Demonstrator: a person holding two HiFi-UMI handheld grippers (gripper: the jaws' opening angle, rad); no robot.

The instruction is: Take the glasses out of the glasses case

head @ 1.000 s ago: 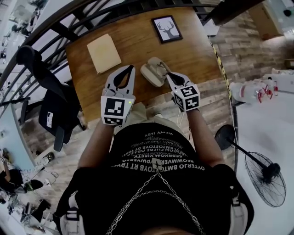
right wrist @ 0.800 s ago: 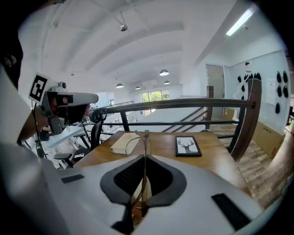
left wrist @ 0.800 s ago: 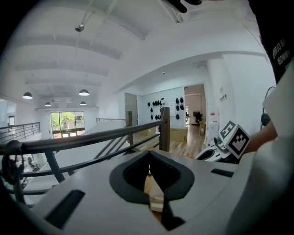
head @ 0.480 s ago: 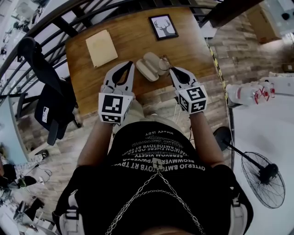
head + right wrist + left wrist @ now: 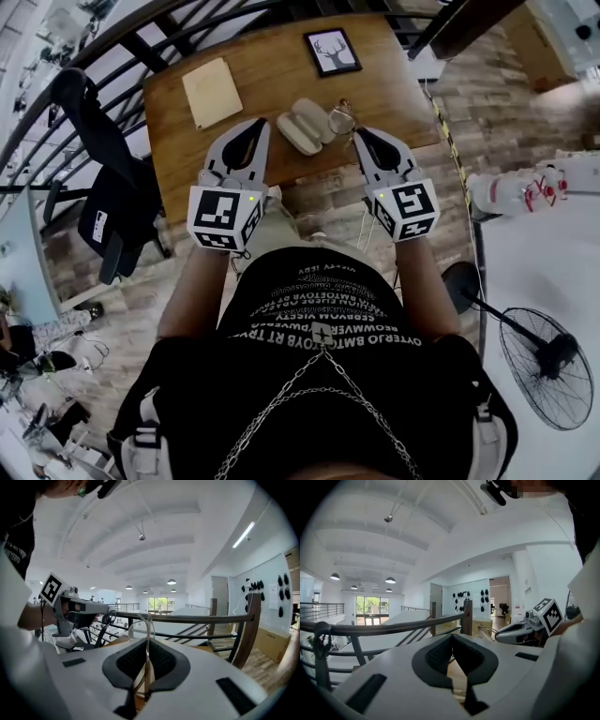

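Lifted from the case [image 5: 304, 127] since a second ago, the glasses [image 5: 341, 119] hang just right of it, pinched by the fingers of my right gripper [image 5: 357, 137]; my left gripper [image 5: 262, 124] is closed, empty.

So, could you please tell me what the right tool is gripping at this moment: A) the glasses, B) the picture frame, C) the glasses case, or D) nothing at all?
A: the right gripper view shows the right tool closed on the thin frame of the glasses, while the glasses case lies apart from it.
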